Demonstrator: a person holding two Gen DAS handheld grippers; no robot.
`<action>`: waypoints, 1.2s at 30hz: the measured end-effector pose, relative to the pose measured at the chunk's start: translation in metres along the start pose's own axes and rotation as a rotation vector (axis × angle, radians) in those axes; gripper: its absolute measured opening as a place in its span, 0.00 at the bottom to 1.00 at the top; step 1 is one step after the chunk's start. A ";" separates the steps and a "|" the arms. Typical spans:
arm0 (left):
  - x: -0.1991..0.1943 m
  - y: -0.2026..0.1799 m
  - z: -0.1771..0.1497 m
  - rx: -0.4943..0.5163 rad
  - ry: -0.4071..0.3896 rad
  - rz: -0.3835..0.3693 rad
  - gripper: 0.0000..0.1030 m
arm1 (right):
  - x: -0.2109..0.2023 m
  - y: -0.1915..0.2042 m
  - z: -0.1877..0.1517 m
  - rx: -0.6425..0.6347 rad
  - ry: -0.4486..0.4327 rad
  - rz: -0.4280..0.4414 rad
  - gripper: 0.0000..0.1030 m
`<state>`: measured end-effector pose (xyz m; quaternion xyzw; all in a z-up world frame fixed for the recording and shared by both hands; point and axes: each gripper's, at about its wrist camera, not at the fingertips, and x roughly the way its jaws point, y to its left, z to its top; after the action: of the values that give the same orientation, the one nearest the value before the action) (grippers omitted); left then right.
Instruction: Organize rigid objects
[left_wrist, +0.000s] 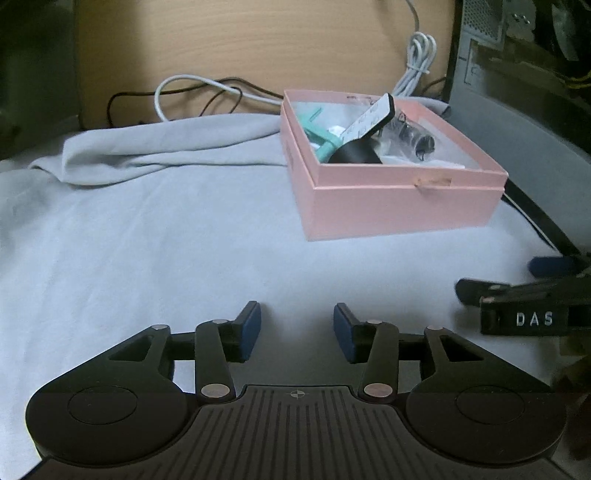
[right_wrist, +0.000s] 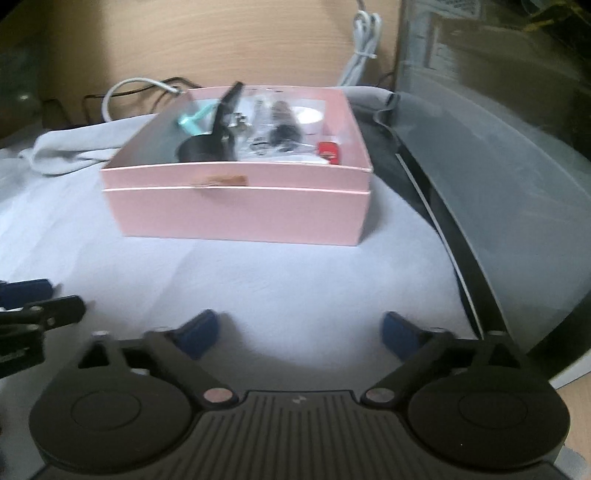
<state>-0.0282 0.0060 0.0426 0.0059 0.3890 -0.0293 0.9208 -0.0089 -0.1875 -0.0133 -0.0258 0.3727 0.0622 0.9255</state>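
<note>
Inside pink box (left_wrist: 388, 206), black scoop (left_wrist: 364, 138) handle-up; both hand-held grippers (left_wrist: 297, 330) (right_wrist: 297, 334) agape, empty.

A box (left_wrist: 402, 206) sits on a cloth (left_wrist: 166, 240) spread over the counter, toward the far right corner. In the box lie a scoop (left_wrist: 364, 144), a clip (left_wrist: 317, 129) at its far left, a bag of small parts (left_wrist: 413, 138) on the right, and a small block (right_wrist: 329, 151) near its right wall. Cables (left_wrist: 199, 92) lie behind the cloth along the far edge. A computer case (left_wrist: 524, 122) stands right of the box
</note>
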 end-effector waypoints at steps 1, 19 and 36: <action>0.000 -0.001 0.001 -0.006 -0.005 -0.002 0.51 | 0.004 -0.002 0.001 0.002 -0.002 0.014 1.00; 0.008 -0.025 -0.006 -0.012 -0.105 0.073 0.53 | 0.010 -0.004 -0.003 0.013 -0.096 0.031 1.00; 0.008 -0.025 -0.007 -0.017 -0.111 0.058 0.53 | 0.009 -0.004 -0.003 0.012 -0.096 0.030 1.00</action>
<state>-0.0295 -0.0192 0.0324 0.0078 0.3371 0.0005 0.9414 -0.0042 -0.1909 -0.0221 -0.0119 0.3287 0.0751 0.9414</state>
